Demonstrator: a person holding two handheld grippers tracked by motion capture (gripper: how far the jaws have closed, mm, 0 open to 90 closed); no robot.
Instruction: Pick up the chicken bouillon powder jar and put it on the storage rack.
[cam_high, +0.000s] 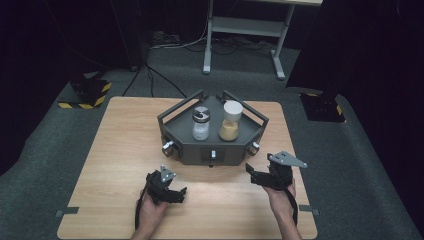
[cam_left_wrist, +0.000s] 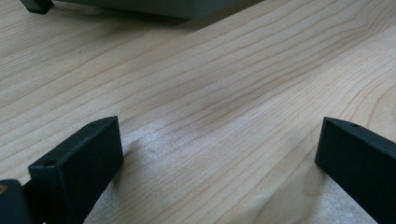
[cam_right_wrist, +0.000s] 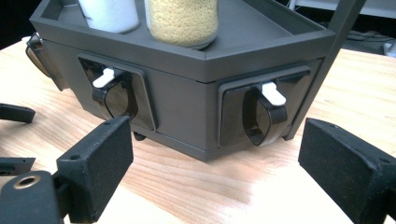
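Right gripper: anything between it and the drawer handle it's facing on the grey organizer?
Nothing visible. The right gripper has its jaws open and points at the drawer handle on the front of the grey organizer, with bare table between them. The two jars sit up on top, out of the path.

A wooden table (cam_high: 125, 150) with a light grain stands on a dark grey carpet floor (cam_high: 360, 165), and small grey tape marks (cam_high: 66, 211) lie on the carpet just beside its near corners. Behind the table, a light grey metal desk frame (cam_high: 245, 30) stands with its two feet on the floor, and several black cables (cam_high: 160, 75) run over the carpet near it. Two dark bases with yellow and black stripes (cam_high: 87, 92) rest on the floor at the far left and far right, and the room behind them is very dark, with black walls or curtains.
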